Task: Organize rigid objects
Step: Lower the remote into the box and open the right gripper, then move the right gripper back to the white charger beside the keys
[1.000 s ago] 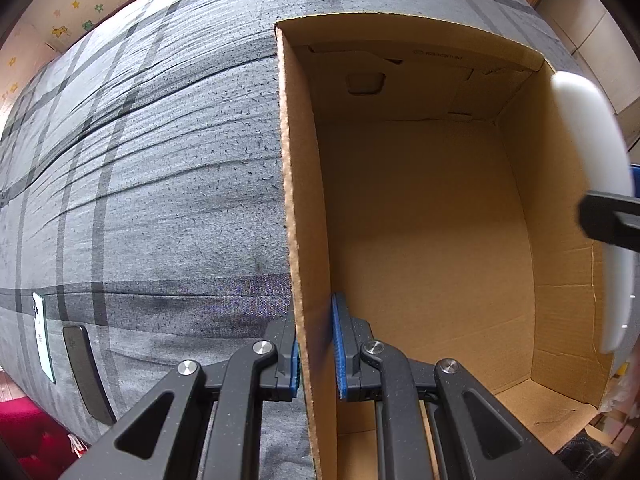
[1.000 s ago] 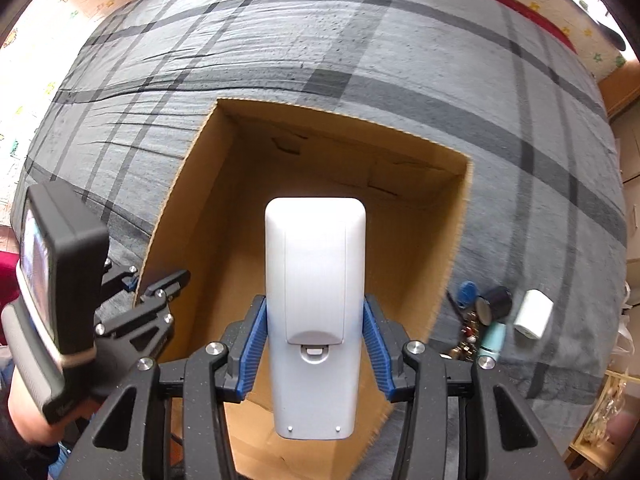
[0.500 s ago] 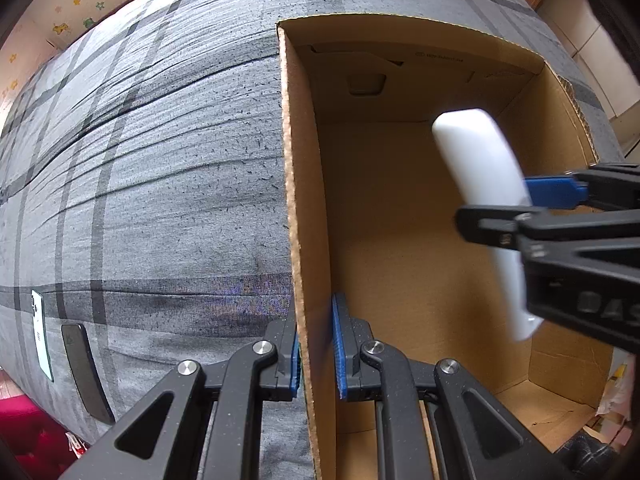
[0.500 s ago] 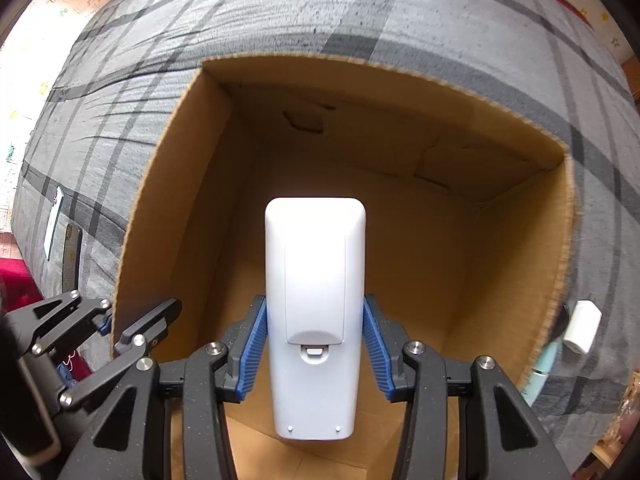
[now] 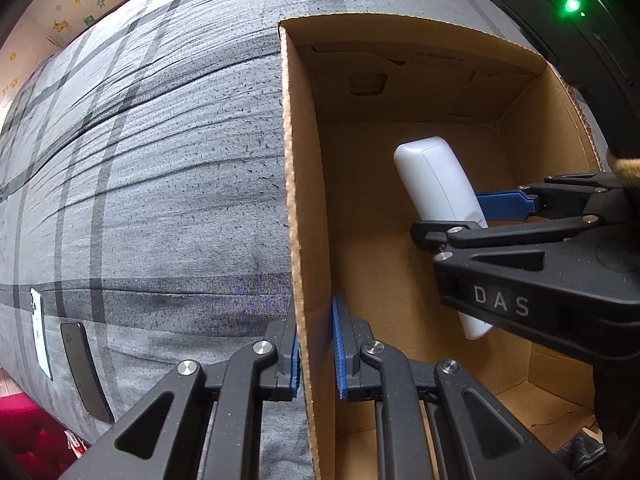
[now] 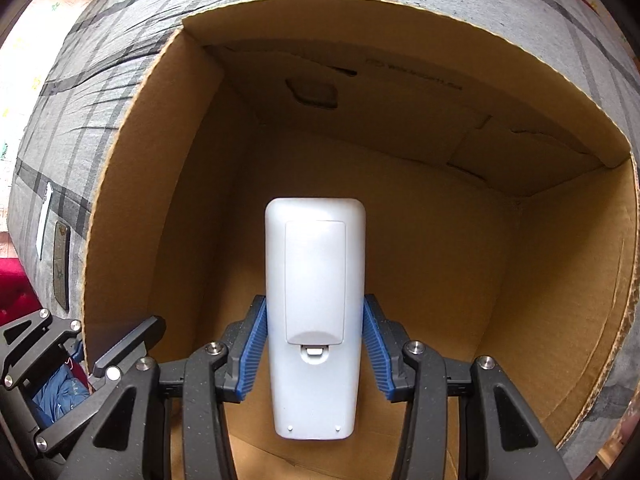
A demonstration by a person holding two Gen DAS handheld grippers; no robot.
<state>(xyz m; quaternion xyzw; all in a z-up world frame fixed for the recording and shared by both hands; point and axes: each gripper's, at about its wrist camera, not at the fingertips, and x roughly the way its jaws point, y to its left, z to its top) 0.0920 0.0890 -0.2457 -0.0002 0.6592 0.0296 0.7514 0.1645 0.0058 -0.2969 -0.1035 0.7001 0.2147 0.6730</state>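
Observation:
An open cardboard box (image 5: 308,184) (image 6: 132,184) stands on a grey plaid bedcover. My left gripper (image 5: 316,344) is shut on the box's left wall, one blue pad on each side of the cardboard. A white remote control (image 6: 315,312) (image 5: 436,184), back side up with its battery cover showing, sits between the blue pads of my right gripper (image 6: 315,344) (image 5: 480,216), which is shut on it. The remote hangs inside the box, above the bare cardboard floor. The left gripper's fingers (image 6: 120,344) show at the lower left of the right wrist view.
On the bedcover left of the box lie a white phone-like slab (image 5: 40,332) (image 6: 45,220) and a dark slab (image 5: 86,372) (image 6: 61,264), near the bed's edge. Red fabric (image 5: 28,436) lies beyond that edge. A handle cut-out (image 6: 314,94) marks the box's far wall.
My right gripper has come down with the remote from above the box rim into the box. The left gripper has stayed on the wall.

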